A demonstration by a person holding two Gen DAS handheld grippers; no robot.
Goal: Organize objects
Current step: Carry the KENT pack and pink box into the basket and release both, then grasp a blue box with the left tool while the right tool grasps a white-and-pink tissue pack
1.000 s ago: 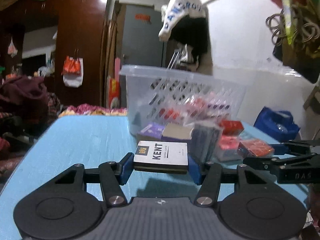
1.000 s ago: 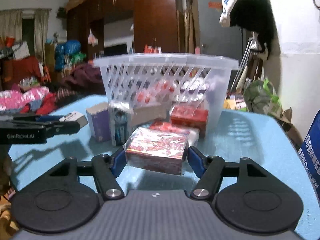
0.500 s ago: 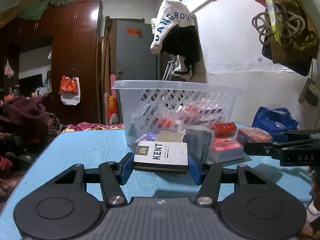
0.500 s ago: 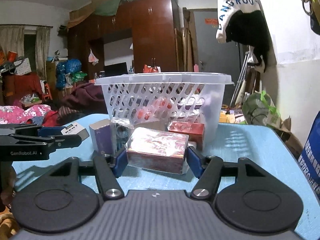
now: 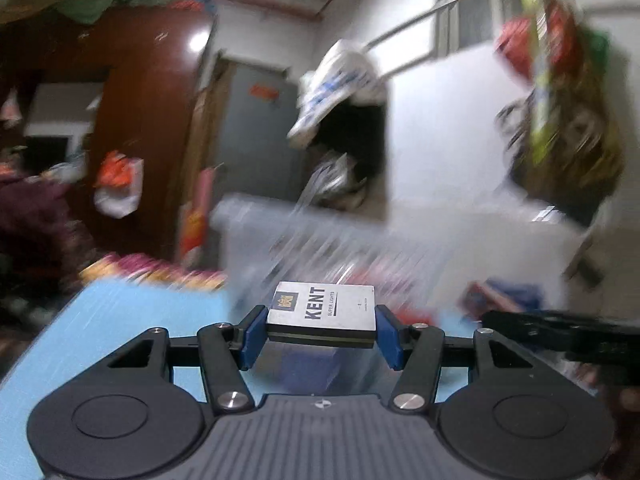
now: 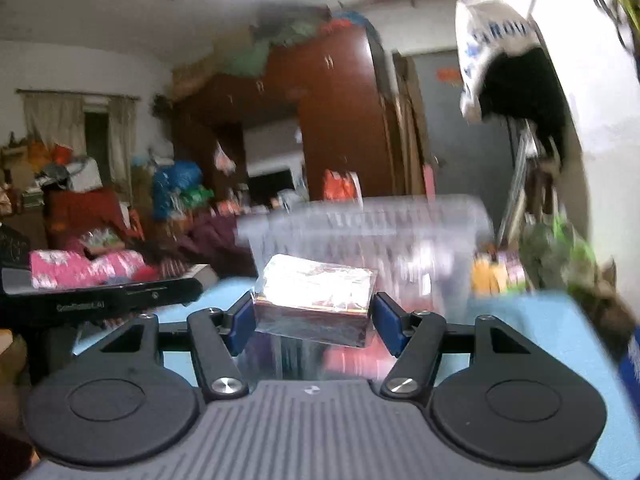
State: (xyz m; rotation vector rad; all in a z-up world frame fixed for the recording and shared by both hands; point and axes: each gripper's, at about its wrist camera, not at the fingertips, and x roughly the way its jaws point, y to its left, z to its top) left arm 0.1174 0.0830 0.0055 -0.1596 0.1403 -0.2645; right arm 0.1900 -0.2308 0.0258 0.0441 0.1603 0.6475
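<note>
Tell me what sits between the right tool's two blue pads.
In the right wrist view, the right tool has a shiny wrapped red pack spanning the gap, both pads pressed on its ends, lifted in front of the blurred basket.

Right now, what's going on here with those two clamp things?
A person is tidying small packs with two hand-held grippers. The left gripper clamps a Kent pack; the right gripper clamps a shiny red pack. Both packs are held above the blue table, in front of the clear basket.

Bright ceiling glare, heavy motion blur, fisheye edges.
</note>
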